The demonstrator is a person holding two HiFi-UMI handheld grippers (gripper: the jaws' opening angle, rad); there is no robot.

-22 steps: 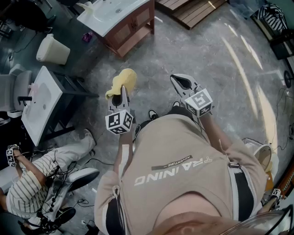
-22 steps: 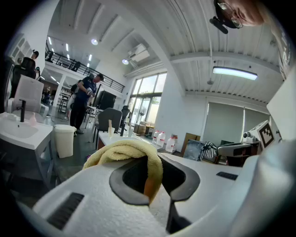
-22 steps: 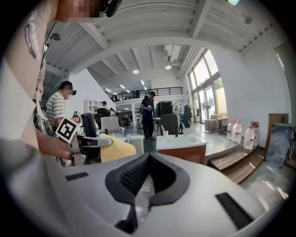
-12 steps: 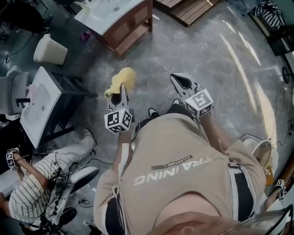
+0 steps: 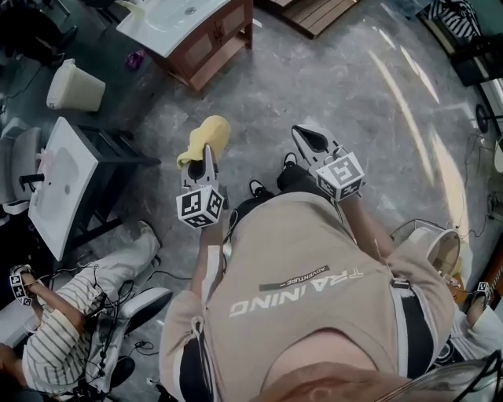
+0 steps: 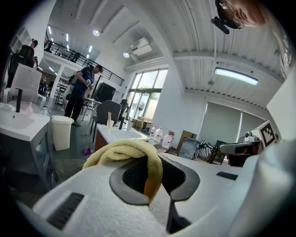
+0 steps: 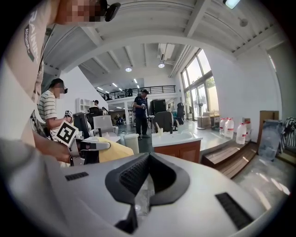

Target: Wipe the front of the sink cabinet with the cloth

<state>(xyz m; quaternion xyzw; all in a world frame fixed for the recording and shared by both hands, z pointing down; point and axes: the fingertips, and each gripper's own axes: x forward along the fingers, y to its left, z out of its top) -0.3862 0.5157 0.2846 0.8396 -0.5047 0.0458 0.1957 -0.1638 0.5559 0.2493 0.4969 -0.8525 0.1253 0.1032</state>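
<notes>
A yellow cloth point(image 5: 207, 133) hangs bunched from my left gripper point(image 5: 207, 151), which is shut on it over the grey floor. In the left gripper view the cloth point(image 6: 125, 153) drapes over the closed jaws of the left gripper point(image 6: 158, 196). My right gripper point(image 5: 305, 135) is level with it to the right, shut with nothing in it; the right gripper point(image 7: 138, 200) shows its jaws together. The wooden sink cabinet point(image 5: 211, 49) with a white basin stands at the far left, well apart from both grippers. It also shows ahead as the cabinet point(image 7: 179, 149).
A second white sink on a dark frame point(image 5: 61, 182) stands at the left. A cream waste bin point(image 5: 73, 85) sits between the two sinks. A seated person in a striped shirt point(image 5: 55, 330) is at lower left, with cables. Wooden steps point(image 5: 314, 12) lie behind the cabinet.
The head view has drifted, so the cabinet, bin and left sink slid up and left in the picture. Both grippers keep the same pose, the cloth still held.
</notes>
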